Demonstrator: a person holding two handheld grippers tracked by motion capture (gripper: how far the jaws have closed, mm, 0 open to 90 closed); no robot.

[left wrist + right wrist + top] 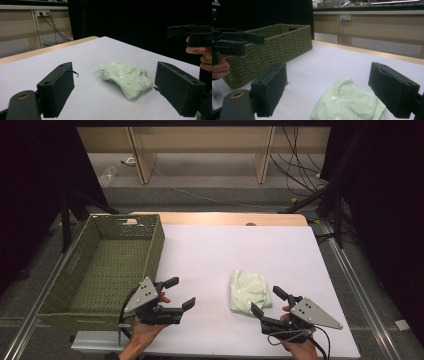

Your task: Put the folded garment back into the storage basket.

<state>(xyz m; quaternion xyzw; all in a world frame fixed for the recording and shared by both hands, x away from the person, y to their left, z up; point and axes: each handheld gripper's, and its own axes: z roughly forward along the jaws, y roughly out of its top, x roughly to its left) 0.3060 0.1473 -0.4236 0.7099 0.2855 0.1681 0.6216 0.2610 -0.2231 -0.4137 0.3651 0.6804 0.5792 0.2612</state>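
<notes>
High view, left tongs wide, right tongs wide, green garment between, no readable writing.

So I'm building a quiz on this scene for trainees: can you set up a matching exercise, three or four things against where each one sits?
Things:
1. woven green basket
2. folded pale green shirt
3. left tool
4. right tool

Places:
A. lying on the white table top, right of centre
B. held open just right of the basket's near corner
C. on the table's left side, with nothing in it
D. held open at the shirt's near right edge

Pairs: 1-C, 2-A, 3-B, 4-D
</notes>
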